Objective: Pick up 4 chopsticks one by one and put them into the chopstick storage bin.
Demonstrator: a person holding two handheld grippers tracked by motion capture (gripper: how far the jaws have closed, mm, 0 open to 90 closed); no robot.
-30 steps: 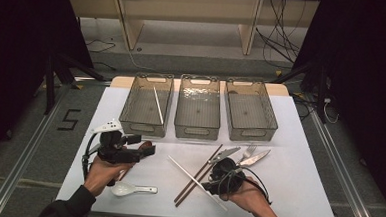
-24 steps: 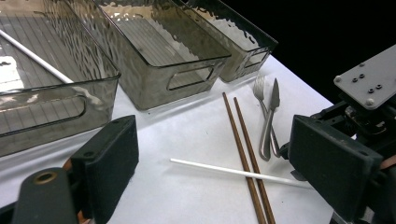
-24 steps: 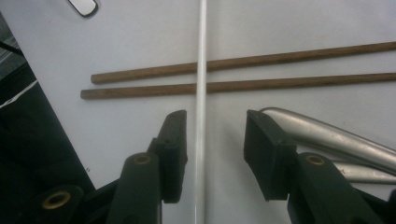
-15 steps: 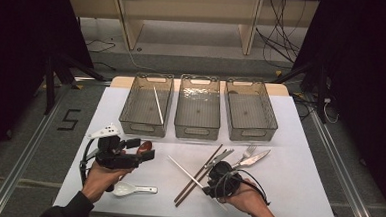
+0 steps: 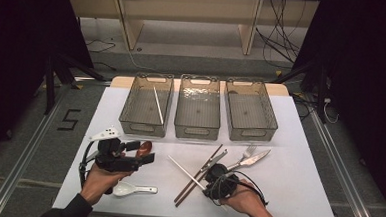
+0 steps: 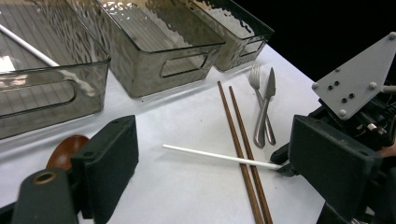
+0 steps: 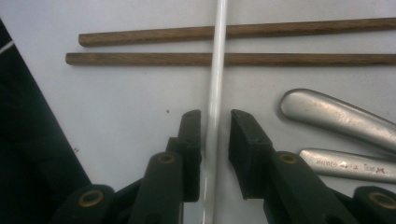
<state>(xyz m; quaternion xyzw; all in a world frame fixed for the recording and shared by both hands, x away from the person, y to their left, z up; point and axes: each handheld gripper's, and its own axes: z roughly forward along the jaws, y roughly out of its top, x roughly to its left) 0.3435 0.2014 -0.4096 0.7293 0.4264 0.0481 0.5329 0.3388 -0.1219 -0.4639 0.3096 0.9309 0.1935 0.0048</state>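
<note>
The white chopstick (image 7: 217, 60) is slim, glossy and straight. It runs toward twelve o'clock between the right gripper (image 7: 215, 122) fingers (image 7: 191, 140), which have just been closing yet stand released, gaps on both sides

Three smoky bins (image 5: 197, 108), wooden chopsticks (image 5: 197, 175), fork (image 6: 256, 81), knife (image 5: 254, 158), white spoon (image 5: 129, 189), brown spoon (image 5: 145, 148).

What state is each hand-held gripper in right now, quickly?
Left hand-held gripper: open, holding nothing; a brown spoon lies beside one jaw.
Right hand-held gripper: open, jaws have just been closing around the white chopstick, not yet clamped.
</note>
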